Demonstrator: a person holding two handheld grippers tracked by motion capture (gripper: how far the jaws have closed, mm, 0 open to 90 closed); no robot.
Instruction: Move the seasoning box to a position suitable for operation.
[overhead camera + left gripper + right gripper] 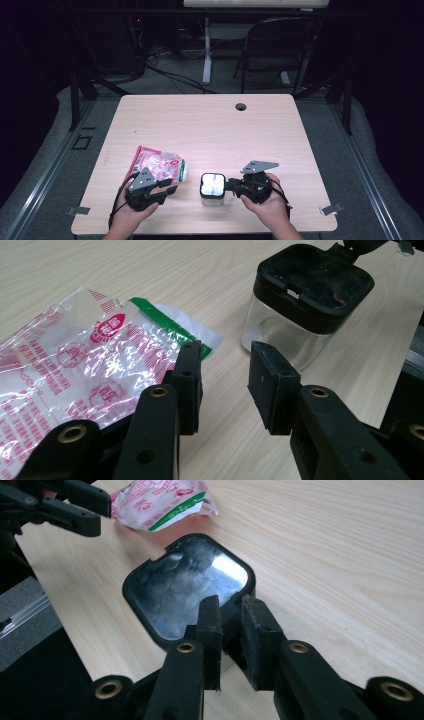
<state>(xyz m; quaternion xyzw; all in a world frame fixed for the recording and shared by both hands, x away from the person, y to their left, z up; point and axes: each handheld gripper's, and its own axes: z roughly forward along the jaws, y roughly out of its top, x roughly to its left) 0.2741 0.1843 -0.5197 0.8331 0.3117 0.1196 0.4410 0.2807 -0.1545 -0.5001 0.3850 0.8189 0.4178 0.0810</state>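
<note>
A small clear square container (212,187) with a black lid (187,587) stands near the table's front edge. My right gripper (231,625) reaches it from the right, and its jaws stand close together on a tab at the lid's near edge. A crinkled clear bag with red print and a green strip (160,167) lies flat to the left of the container. My left gripper (225,375) hovers over the bag's near right corner, open, with bare table between its jaws. The bag (75,365) lies beside and behind its left jaw.
The light wooden table (210,125) has a cable hole (241,106) near its far edge. Beyond it on the floor stand a folding chair (280,45), a desk leg and cables. Metal clips sit at the table's two front corners.
</note>
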